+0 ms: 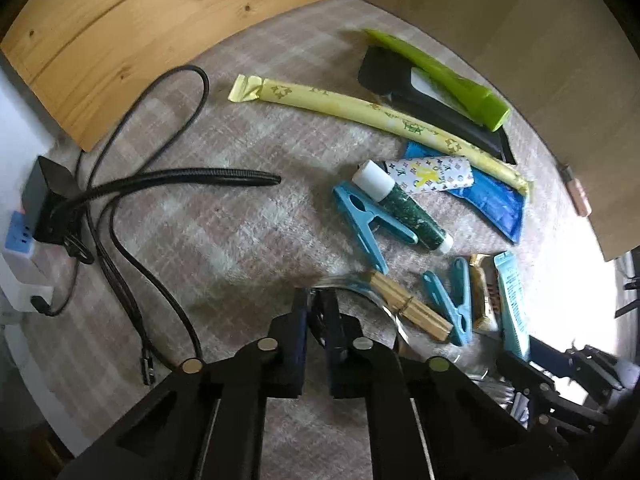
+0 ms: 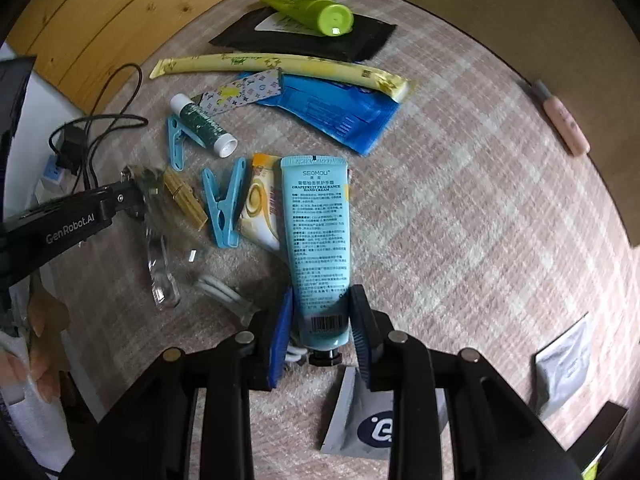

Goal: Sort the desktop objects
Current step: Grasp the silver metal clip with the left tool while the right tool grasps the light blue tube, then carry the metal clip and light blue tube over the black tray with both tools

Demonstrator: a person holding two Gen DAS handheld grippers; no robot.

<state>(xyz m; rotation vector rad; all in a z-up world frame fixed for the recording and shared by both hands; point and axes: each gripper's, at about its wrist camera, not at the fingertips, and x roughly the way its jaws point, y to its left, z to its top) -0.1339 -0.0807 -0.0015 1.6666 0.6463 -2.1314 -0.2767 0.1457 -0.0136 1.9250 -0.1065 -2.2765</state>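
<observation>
My right gripper (image 2: 322, 320) is shut on the cap end of a light blue hand cream tube (image 2: 318, 236), which lies along the cloth; it also shows in the left wrist view (image 1: 512, 304). My left gripper (image 1: 318, 308) is shut on the edge of a clear plastic bag (image 2: 160, 240), beside a wooden clothespin (image 1: 408, 308). Two blue pegs (image 1: 368, 220) (image 1: 452, 300), a green glitter tube (image 1: 404, 208) and a long yellow tea stick (image 1: 360, 104) lie ahead.
A green tube (image 2: 312, 12) lies on a black pouch (image 2: 360, 40) at the back. A blue packet (image 2: 340, 112), a grey sachet (image 2: 368, 420), a pink pen (image 2: 564, 124), black cables (image 1: 132, 208) and a power strip (image 1: 20, 248) surround the pile. Wooden boards (image 1: 140, 32) wall the back.
</observation>
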